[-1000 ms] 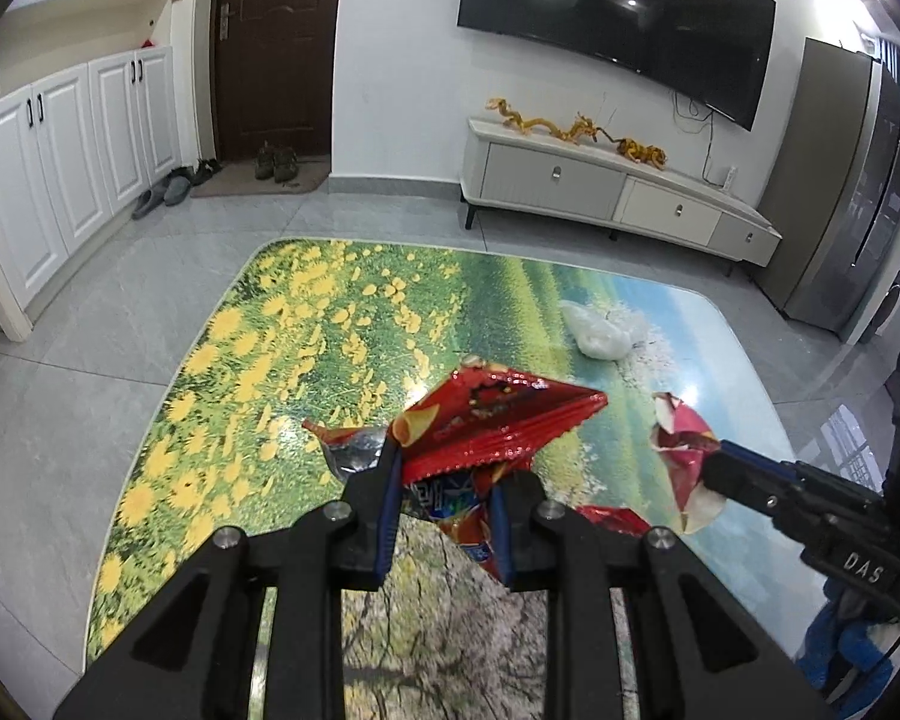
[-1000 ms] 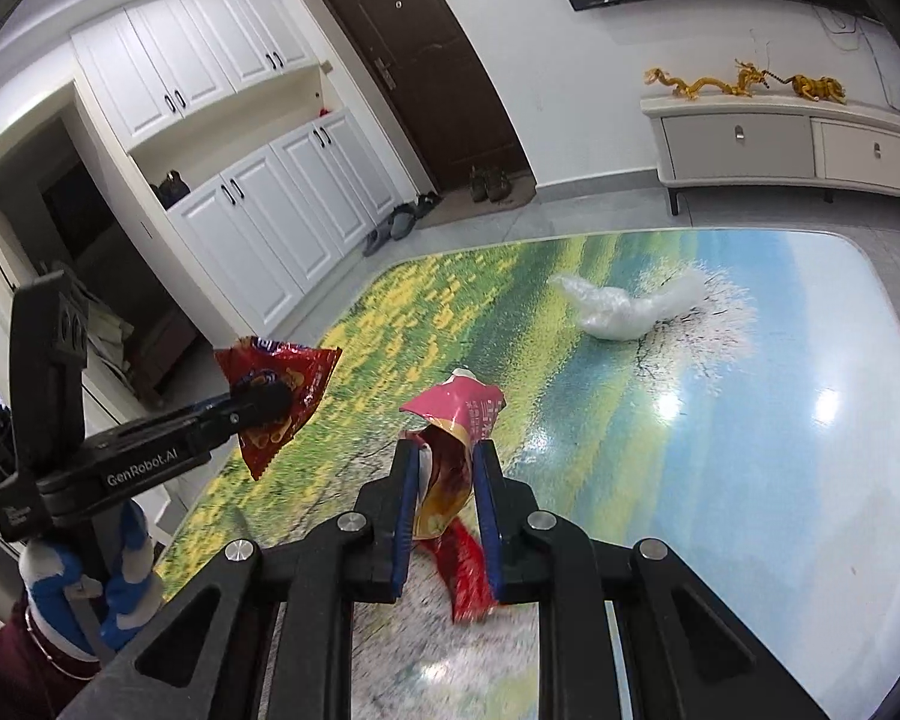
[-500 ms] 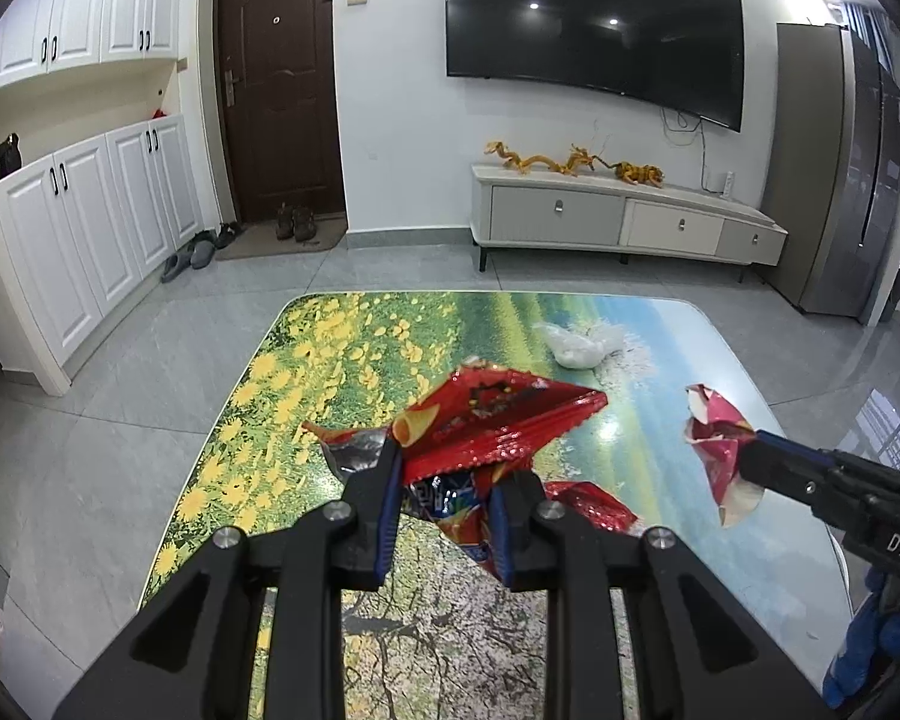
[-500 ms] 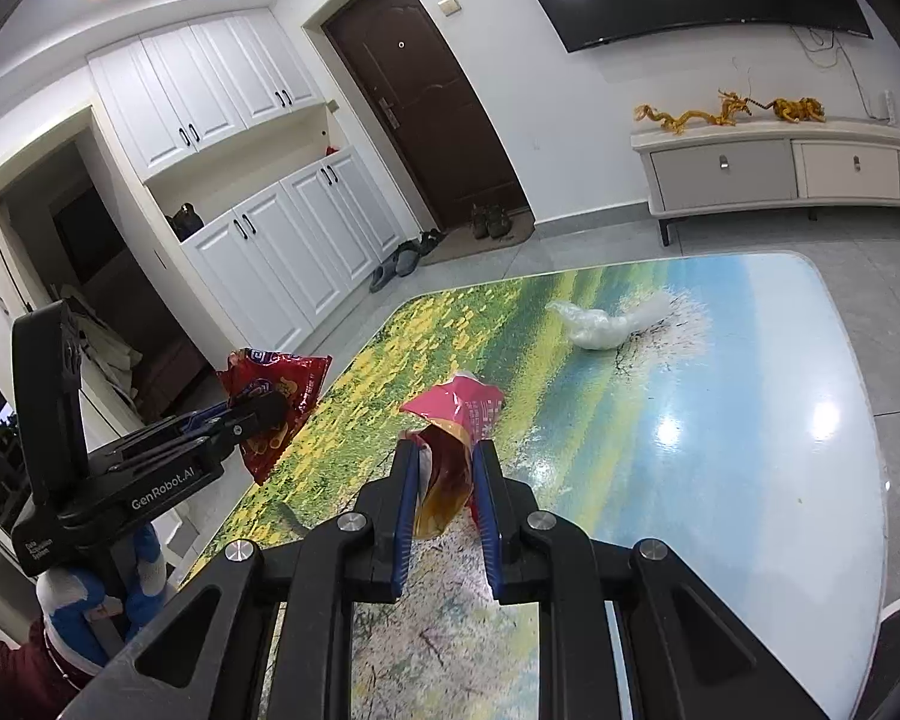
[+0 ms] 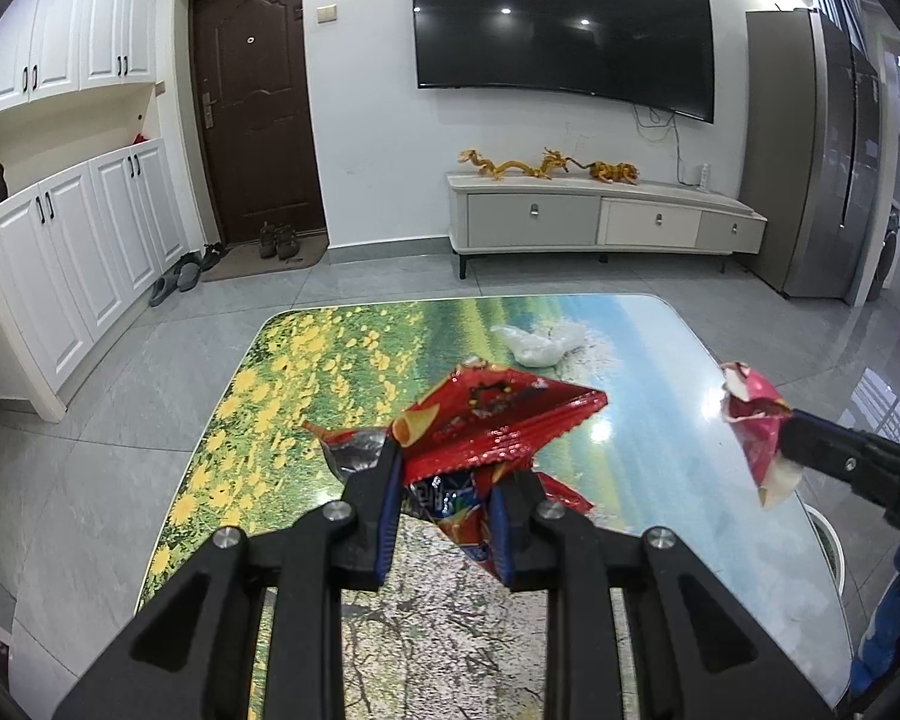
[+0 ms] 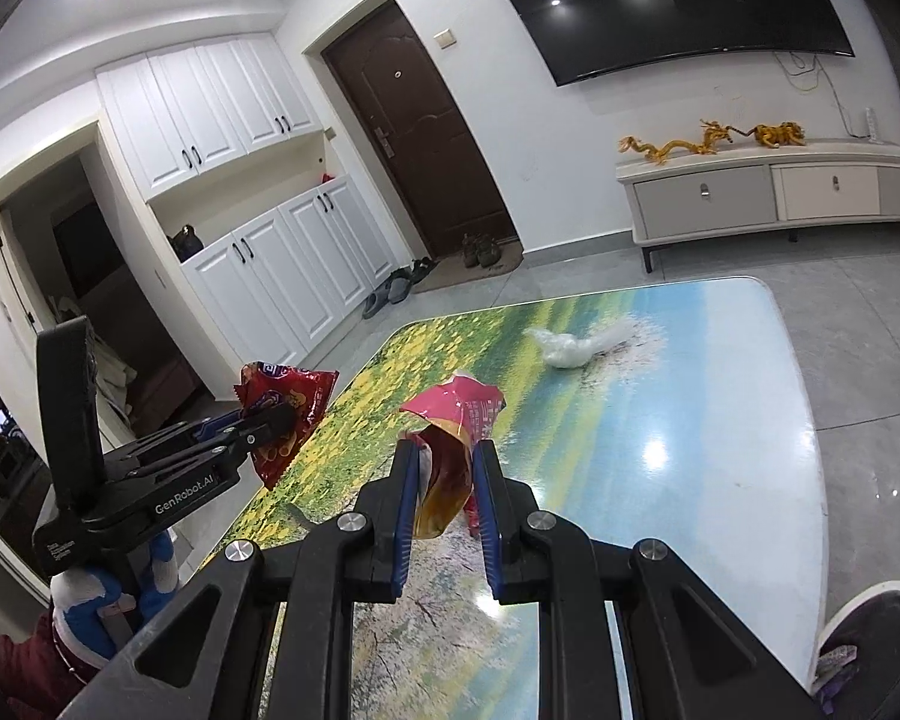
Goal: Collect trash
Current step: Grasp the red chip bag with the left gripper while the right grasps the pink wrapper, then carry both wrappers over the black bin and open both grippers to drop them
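We have raised both catches clear of the landscape-printed bench (image 5: 660,324): left gripper (image 5: 444,498) pinching the crumpled red foil chip bag (image 5: 498,414), right gripper (image 6: 446,480) pinching the torn pink-and-red wrapper (image 6: 456,420); the white plastic bag (image 5: 540,343) remains.

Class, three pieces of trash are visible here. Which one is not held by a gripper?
The white crumpled plastic bag lies alone on the table. The red chip bag is in the left gripper, the pink wrapper in the right gripper.

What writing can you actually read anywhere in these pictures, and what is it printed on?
"GenRobot.AI": side of the left hand-held gripper, seen from the right wrist.
Small label lower on its body: too small to read.
Print on the red snack bag and the pink wrapper: crumpled, unreadable.
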A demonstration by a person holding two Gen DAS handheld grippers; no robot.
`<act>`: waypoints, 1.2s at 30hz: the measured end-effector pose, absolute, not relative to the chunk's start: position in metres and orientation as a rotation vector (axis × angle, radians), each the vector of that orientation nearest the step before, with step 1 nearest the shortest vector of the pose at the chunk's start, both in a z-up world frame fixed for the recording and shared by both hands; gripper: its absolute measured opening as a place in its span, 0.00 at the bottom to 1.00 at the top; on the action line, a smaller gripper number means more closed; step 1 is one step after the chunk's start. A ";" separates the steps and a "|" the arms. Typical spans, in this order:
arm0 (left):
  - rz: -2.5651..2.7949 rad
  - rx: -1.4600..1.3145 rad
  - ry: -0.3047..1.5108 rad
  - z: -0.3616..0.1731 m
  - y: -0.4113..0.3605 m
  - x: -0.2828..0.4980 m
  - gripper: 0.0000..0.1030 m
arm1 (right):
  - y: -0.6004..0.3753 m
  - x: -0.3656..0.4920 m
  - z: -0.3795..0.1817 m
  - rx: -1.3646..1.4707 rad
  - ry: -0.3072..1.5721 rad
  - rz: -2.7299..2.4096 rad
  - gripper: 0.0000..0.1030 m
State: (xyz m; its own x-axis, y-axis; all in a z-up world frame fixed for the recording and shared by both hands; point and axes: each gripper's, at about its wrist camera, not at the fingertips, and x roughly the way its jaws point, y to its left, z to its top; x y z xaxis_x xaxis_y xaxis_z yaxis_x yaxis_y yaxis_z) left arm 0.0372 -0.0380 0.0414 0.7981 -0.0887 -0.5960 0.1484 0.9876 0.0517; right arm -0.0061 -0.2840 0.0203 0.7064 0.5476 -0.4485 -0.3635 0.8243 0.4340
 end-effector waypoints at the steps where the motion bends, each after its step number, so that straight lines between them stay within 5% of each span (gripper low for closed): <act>1: -0.132 0.102 0.635 0.041 -0.041 0.038 0.23 | -0.289 -0.008 0.020 0.331 0.595 0.509 0.17; 10: -0.259 0.154 0.657 0.041 -0.092 0.038 0.23 | -0.338 -0.030 0.013 0.369 0.581 0.424 0.17; 21: -0.624 0.281 0.705 0.033 -0.242 0.027 0.23 | -0.447 -0.086 -0.003 0.463 0.562 0.159 0.17; 32: -0.853 0.299 0.851 -0.001 -0.364 0.016 0.25 | -0.551 -0.136 -0.067 0.591 0.673 -0.173 0.17; 34: -0.895 0.291 0.879 -0.008 -0.382 0.018 0.30 | -0.566 -0.139 -0.080 0.615 0.693 -0.210 0.17; 36: -0.941 0.281 0.928 -0.016 -0.401 0.020 0.49 | -0.575 -0.138 -0.089 0.632 0.711 -0.242 0.20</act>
State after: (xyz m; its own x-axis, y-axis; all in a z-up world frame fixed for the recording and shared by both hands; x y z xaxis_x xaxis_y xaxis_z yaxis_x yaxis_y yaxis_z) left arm 0.0199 -0.4011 -0.0164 0.2519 -0.5682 -0.7834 0.7913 0.5870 -0.1713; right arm -0.1376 -0.5749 -0.0894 0.7400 0.0025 -0.6726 0.4121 0.7886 0.4564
